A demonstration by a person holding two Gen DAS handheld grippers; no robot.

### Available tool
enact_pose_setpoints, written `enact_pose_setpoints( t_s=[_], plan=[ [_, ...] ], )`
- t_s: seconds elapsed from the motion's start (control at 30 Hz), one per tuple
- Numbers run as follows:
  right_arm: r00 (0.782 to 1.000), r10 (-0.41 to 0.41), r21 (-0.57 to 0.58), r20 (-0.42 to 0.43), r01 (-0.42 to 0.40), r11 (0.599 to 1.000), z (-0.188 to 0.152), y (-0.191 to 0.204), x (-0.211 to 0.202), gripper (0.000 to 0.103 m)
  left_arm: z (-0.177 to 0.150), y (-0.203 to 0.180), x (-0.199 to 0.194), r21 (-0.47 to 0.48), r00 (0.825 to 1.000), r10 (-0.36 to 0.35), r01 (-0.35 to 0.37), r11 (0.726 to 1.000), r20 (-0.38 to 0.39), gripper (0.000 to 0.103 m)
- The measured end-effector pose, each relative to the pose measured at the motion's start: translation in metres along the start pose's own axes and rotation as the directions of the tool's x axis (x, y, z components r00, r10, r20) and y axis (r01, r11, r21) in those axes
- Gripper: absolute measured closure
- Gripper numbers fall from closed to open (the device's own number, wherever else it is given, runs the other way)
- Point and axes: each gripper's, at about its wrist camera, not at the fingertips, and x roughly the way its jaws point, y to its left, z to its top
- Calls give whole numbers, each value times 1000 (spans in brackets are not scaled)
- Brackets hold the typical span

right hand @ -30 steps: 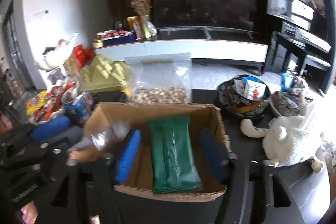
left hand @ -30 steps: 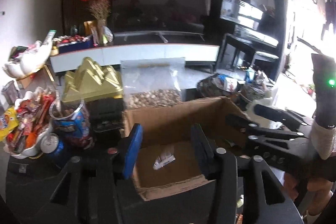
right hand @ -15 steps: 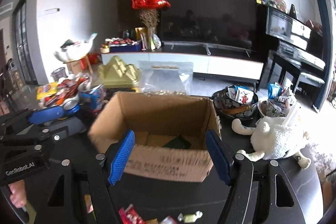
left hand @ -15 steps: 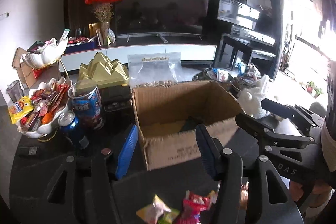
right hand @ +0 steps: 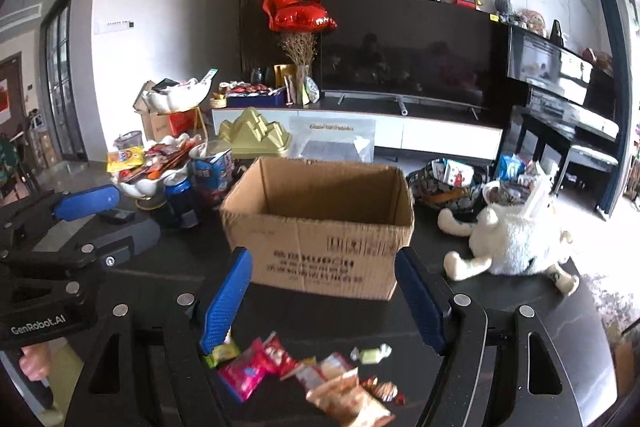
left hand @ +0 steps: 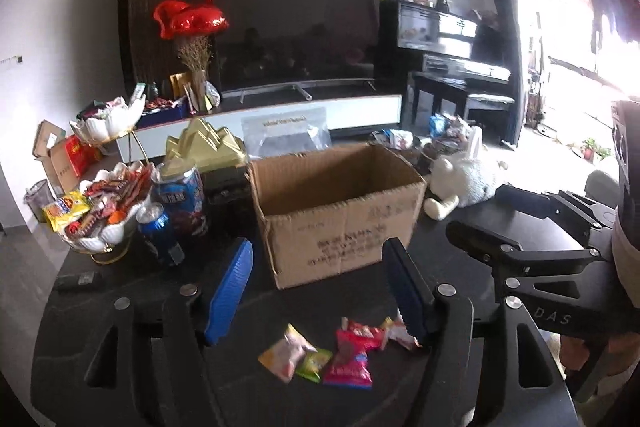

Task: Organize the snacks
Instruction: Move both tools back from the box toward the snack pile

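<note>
Hiding box (left hand: 340,211) contents behind near wall; packets (right hand: 344,391) blurred.

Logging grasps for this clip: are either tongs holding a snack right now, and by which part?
Nothing is held. Left tongs and right tongs both stand open and empty above the loose snack packets.

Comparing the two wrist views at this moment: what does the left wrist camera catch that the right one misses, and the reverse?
Left wrist only: the right tool seen from the side, and a bright doorway at the right edge.

Right wrist only: the left tool from the side, a pale wrapped candy, and a dark glass door at the far left.

Both: the open brown cardboard box, the white plush toy, the blue drink can, loose snack packets on the black table, each view's own blue-padded tool open.
</note>
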Motion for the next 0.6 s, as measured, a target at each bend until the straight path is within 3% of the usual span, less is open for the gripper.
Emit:
enact_pose_setpoints(
  t_s=[0.2,0.6],
  plan=[
    [1000,-13,-8,-21,13,1000,-27,2,-12,25,-21,-10,-1,5,999,-25,25,1000,-49,35],
    [989,-36,-9,-144,36,999,-69,-4,1,25,-62,-19,18,2,985,-27,27,1000,-168,34]
  ],
)
